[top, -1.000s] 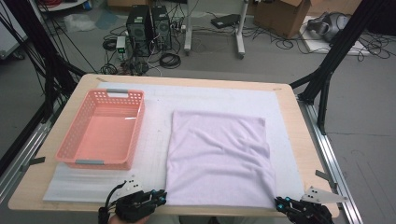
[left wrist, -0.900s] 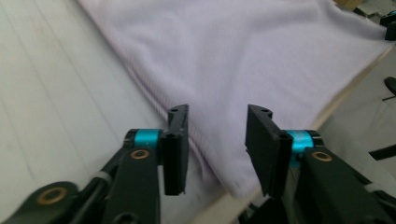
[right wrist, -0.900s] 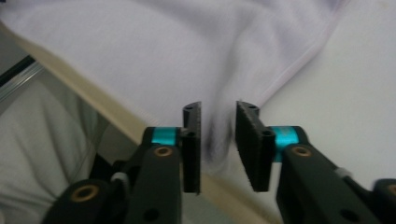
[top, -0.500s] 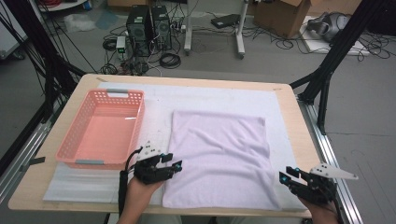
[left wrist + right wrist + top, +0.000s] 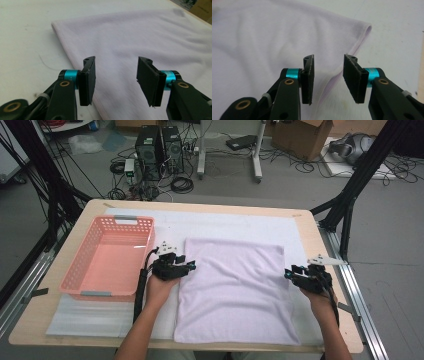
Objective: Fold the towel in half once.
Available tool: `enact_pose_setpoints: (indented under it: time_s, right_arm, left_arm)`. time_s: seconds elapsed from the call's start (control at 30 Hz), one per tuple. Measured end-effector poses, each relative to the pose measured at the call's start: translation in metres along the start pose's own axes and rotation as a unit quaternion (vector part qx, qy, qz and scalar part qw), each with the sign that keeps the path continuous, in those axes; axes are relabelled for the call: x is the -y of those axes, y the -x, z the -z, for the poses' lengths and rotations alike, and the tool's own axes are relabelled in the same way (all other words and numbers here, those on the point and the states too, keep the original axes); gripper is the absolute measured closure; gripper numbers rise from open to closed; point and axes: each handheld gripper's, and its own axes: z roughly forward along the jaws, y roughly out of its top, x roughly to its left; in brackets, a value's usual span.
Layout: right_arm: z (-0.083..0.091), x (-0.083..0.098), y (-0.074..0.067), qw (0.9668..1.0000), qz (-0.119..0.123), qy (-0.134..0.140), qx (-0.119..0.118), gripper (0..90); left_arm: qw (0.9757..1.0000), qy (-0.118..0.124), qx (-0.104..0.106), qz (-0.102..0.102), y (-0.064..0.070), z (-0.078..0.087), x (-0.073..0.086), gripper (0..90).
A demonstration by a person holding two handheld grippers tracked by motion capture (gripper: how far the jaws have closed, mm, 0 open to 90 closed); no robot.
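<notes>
The towel [image 5: 235, 292] is spread flat on the table [image 5: 310, 227]. The left gripper [image 5: 187, 266] and right gripper [image 5: 289, 274] are held part-open over its side edges; the right jaws have just been closing, with nothing gripped.

Light wooden table [image 5: 320, 250] with rounded corners, metal rails along both sides. Almost fully covered by a thin white mat [image 5: 225, 225]. On the mat: pink plastic basket [image 5: 80, 280] over at the left, sitting lengthwise, and a pale lilac towel [image 5: 235, 290] spread flat across the middle-right, near edge close to the table's front. Basket and towel apart, strip of white mat between them.
</notes>
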Motion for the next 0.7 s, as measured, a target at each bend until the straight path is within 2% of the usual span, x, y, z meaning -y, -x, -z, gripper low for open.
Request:
enact_pose_setpoints:
  time_s: [0.07, 0.13, 0.2, 0.23, 0.27, 0.33, 0.4, 0.47, 0.57, 0.63, 0.67, 0.7]
  right_arm:
    - [-0.016, -0.007, 0.003, 1.0000, 0.004, -0.007, 0.003, 63.7]
    - [-0.032, -0.012, 0.006, 0.9998, 0.003, -0.021, 0.006, 65.7]
    - [-0.047, -0.014, 0.008, 0.9993, 0.002, -0.038, 0.007, 67.1]
    - [-0.053, -0.014, 0.008, 0.9989, 0.003, -0.046, 0.008, 68.0]
    - [-0.058, -0.015, 0.007, 0.9987, 0.005, -0.050, 0.009, 71.2]
    - [-0.063, -0.017, 0.007, 0.9986, 0.014, -0.048, 0.016, 86.2]
    - [-0.066, -0.020, 0.007, 0.9981, 0.024, -0.050, 0.025, 88.0]
    - [-0.069, -0.023, 0.009, 0.9973, 0.029, -0.046, 0.050, 88.4]
    - [-0.074, -0.027, 0.015, 0.9955, 0.006, -0.031, 0.089, 88.3]
    - [-0.077, -0.027, 0.018, 0.9954, -0.009, -0.026, 0.092, 86.8]
    - [-0.077, -0.027, 0.018, 0.9957, -0.013, -0.024, 0.088, 82.2]
    - [-0.076, -0.028, 0.017, 0.9958, -0.015, -0.019, 0.088, 73.8]
  left_arm:
    - [0.9999, 0.005, -0.013, 0.000, -0.006, -0.007, -0.005, 49.5]
    - [0.9995, -0.011, -0.029, -0.002, -0.012, -0.014, -0.009, 49.6]
    - [0.9993, -0.014, -0.035, 0.008, -0.017, -0.018, -0.011, 49.6]
    - [0.9992, -0.005, -0.036, 0.014, -0.018, -0.019, -0.011, 49.6]
    - [0.9992, -0.004, -0.038, 0.013, -0.018, -0.020, -0.010, 49.9]
    - [0.9990, -0.009, -0.041, 0.012, -0.019, -0.022, -0.009, 49.9]
    - [0.9989, -0.012, -0.043, 0.016, -0.020, -0.024, -0.008, 50.0]
    - [0.9986, -0.009, -0.046, 0.023, -0.021, -0.026, -0.008, 50.0]
    - [0.9980, -0.002, -0.055, 0.031, -0.021, -0.029, -0.008, 49.9]
    - [0.9973, 0.000, -0.062, 0.038, -0.024, -0.031, -0.007, 49.9]
    - [0.9970, 0.002, -0.065, 0.043, -0.025, -0.031, -0.007, 49.9]
    - [0.9965, -0.001, -0.067, 0.050, -0.027, -0.032, -0.007, 50.0]
